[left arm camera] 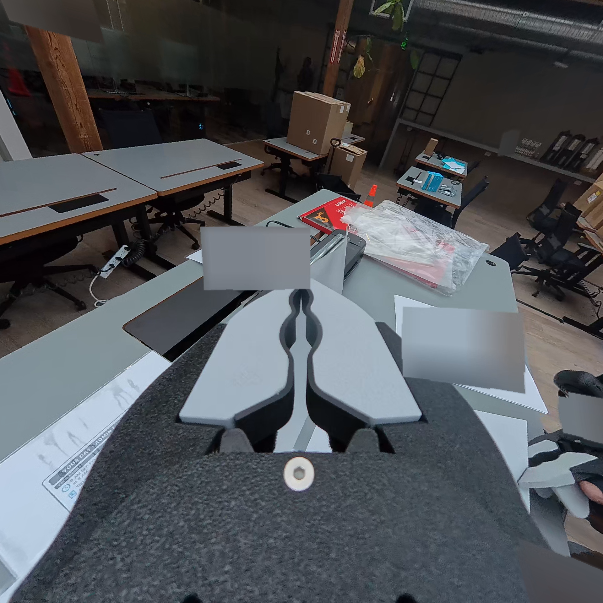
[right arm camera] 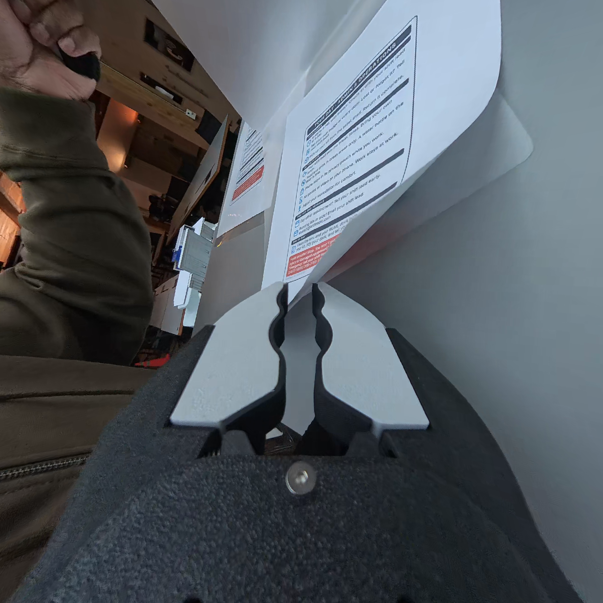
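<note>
My right gripper (right arm camera: 299, 288) is narrowly open. The lifted corner of a white printed sheet (right arm camera: 352, 146) passes between its fingertips. The sheet curls up off a clear film (right arm camera: 502, 153) that lies flat on the grey table (right arm camera: 489, 326). My left gripper (left arm camera: 301, 295) is shut, held above the table (left arm camera: 65, 368). A blurred patch just ahead of its tips hides what is there. A grey upright sheet (left arm camera: 329, 270) stands beside the tips, in front of a black laminator (left arm camera: 352, 253). The right gripper (left arm camera: 551, 473) also shows at the right edge, held by a hand.
A glossy printed sheet (left arm camera: 49, 473) lies at the near left and a white sheet (left arm camera: 408, 303) at the right. A clear bag of red sheets (left arm camera: 414, 241) and a red pack (left arm camera: 323, 215) sit behind. A second printed sheet (right arm camera: 248, 163) lies farther off. A person's olive sleeve (right arm camera: 71, 228) fills the left.
</note>
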Motion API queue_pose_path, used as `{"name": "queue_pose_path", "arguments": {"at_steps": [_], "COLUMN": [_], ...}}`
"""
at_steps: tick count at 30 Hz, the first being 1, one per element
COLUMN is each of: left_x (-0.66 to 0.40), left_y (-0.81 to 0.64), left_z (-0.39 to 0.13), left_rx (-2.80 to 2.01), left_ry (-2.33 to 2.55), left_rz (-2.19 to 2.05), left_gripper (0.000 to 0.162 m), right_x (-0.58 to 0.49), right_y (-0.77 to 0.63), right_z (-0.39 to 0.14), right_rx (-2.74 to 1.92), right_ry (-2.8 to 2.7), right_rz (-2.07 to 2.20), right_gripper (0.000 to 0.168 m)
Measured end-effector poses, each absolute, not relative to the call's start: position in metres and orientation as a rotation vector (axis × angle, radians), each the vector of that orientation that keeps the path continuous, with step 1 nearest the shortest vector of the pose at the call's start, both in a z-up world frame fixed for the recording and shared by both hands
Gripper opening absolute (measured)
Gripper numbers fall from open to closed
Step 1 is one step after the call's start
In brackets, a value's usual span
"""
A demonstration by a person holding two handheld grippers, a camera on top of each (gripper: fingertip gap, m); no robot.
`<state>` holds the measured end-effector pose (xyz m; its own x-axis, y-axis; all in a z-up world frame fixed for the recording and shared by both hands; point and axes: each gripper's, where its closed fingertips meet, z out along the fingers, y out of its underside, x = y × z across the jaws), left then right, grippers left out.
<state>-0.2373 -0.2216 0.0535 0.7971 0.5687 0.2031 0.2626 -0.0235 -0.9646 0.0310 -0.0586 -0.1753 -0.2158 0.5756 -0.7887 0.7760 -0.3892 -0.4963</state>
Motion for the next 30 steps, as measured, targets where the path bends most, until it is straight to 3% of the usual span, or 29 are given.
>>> {"name": "queue_pose_path", "arguments": {"at_steps": [4,18,30], "left_x": [-0.242,-0.276,-0.286], "left_y": [-0.227,-0.259,-0.264], "left_z": [0.061,0.054,0.054], "left_rx": [-1.609,-1.584,-1.600], "left_ry": [-0.683,-0.797,-0.832], "left_rz": [0.301,0.421,0.479], "left_gripper": [0.000,0.000,0.000], "right_x": [0.025,0.007,-0.019], "right_y": [-0.061,-0.078,-0.060], "right_z": [-0.179,-0.123,-0.172], "right_rx": [1.865,1.455,1.712], "right_ry": [1.650,1.152,1.522], "right_rz": [-1.666,-1.841,-1.563], "right_gripper": [0.000,0.000,0.000]}}
